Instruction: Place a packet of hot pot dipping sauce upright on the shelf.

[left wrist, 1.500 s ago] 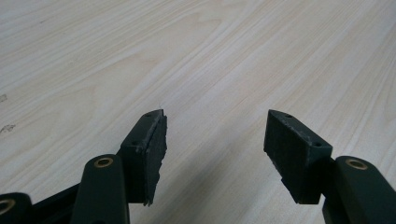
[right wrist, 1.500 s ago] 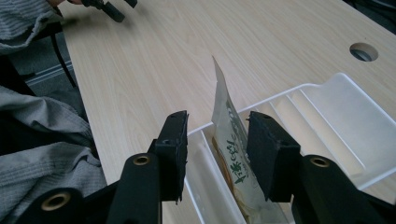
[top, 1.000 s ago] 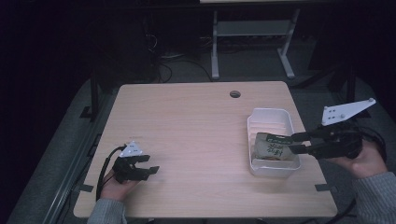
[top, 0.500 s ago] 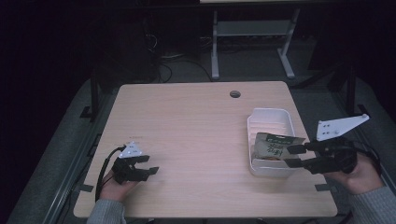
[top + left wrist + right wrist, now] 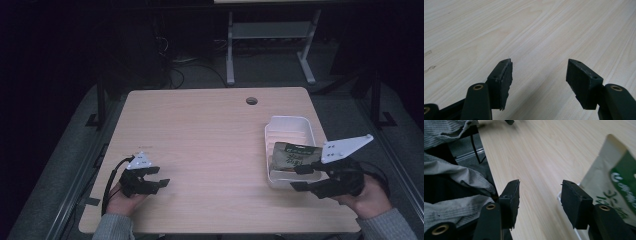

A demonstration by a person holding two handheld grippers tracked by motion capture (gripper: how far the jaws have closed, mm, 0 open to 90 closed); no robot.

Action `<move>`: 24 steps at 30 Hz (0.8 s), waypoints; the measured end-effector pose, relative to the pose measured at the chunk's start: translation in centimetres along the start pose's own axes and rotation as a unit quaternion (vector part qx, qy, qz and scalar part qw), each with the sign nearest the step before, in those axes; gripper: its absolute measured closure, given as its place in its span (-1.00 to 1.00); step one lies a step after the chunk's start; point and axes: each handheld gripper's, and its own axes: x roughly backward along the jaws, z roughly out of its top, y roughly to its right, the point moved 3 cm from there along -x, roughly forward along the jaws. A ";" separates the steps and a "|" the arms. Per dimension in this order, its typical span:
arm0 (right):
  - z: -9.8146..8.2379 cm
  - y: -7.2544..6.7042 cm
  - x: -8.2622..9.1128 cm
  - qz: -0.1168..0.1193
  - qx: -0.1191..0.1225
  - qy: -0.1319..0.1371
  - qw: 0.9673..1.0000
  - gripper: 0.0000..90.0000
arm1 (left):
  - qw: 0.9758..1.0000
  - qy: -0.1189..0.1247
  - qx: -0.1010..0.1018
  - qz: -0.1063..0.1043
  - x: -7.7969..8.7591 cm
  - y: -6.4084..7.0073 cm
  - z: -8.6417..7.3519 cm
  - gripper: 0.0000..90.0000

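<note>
Green-and-tan snack packet (image 5: 292,156) leaning in the near end of the white tray (image 5: 289,126) at the right side of the table (image 5: 210,135), upper edge propped on the tray's near rim, long axis running roughly across the tray. Right gripper (image 5: 302,178) just beside the tray's near corner, jaws spread and just opened further, nothing between them. From the right gripper view, packet (image 5: 616,182) off to the right of the right gripper (image 5: 540,202), past the outer face of the right-hand jaw rather than in the gap; only bare wood visible between the pads. Judged from that: any fresh grasp needing a swing of the jaws toward the tray, or else the packet already let go and left in place.

Left gripper (image 5: 150,182) low over the near left part of the table, well apart from tray and packet, jaws likewise spread wide over bare wood, as in the left gripper view (image 5: 539,75). Right hand (image 5: 367,192) by far the nearer one to the packet; left hand (image 5: 122,197) resting at the table's near edge, out of play for anything at the tray.
</note>
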 end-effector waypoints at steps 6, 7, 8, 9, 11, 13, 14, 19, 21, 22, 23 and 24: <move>0.4 -0.9 -1.8 0.011 0.011 -0.008 1.000 0.01 | 1.000 0.001 0.003 0.000 0.1 -0.1 0.0 -0.18; 0.4 -0.9 -1.8 0.011 0.011 -0.008 1.000 0.01 | 1.000 0.001 0.002 0.000 0.1 -0.1 0.0 -0.18; 0.5 -1.1 -2.0 0.013 0.013 -0.007 1.000 0.00 | 1.000 0.001 0.002 0.000 0.1 -0.1 -0.1 -0.18; 0.7 -1.5 -2.4 0.016 0.018 -0.008 1.000 -0.01 | 1.000 0.001 0.003 -0.001 0.1 -0.1 -0.1 -0.18; 0.9 -1.7 -2.9 0.020 0.022 -0.010 1.000 -0.03 | 1.000 0.000 0.002 -0.002 0.1 -0.1 -0.1 -0.18; 1.1 -2.1 -3.5 0.025 0.025 -0.011 0.999 -0.05 | 1.000 0.001 0.002 -0.001 0.1 -0.1 0.0 -0.18; 1.1 -2.1 -3.5 0.025 0.025 -0.011 0.999 -0.05 | 1.000 0.001 0.002 -0.001 0.1 -0.1 0.0 -0.18; 1.6 -3.0 -5.1 0.035 0.035 -0.013 0.999 -0.07 | 1.000 0.003 0.000 0.005 0.1 -0.1 0.0 -0.18; 1.7 -3.2 -5.6 0.041 0.038 -0.013 0.998 -0.08 | 1.000 0.003 0.000 0.005 0.1 -0.1 0.0 -0.18; 1.7 -3.2 -5.8 0.043 0.037 -0.014 0.998 -0.08 | 1.000 0.003 0.000 0.005 0.1 -0.1 0.0 -0.18; 1.8 -3.3 -6.0 0.045 0.039 -0.013 0.998 -0.09 | 1.000 0.003 0.000 0.005 0.1 -0.1 0.0 -0.18; 1.8 -3.3 -6.0 0.045 0.039 -0.013 0.998 -0.09 | 1.000 0.003 0.000 0.005 0.1 -0.1 0.0 -0.18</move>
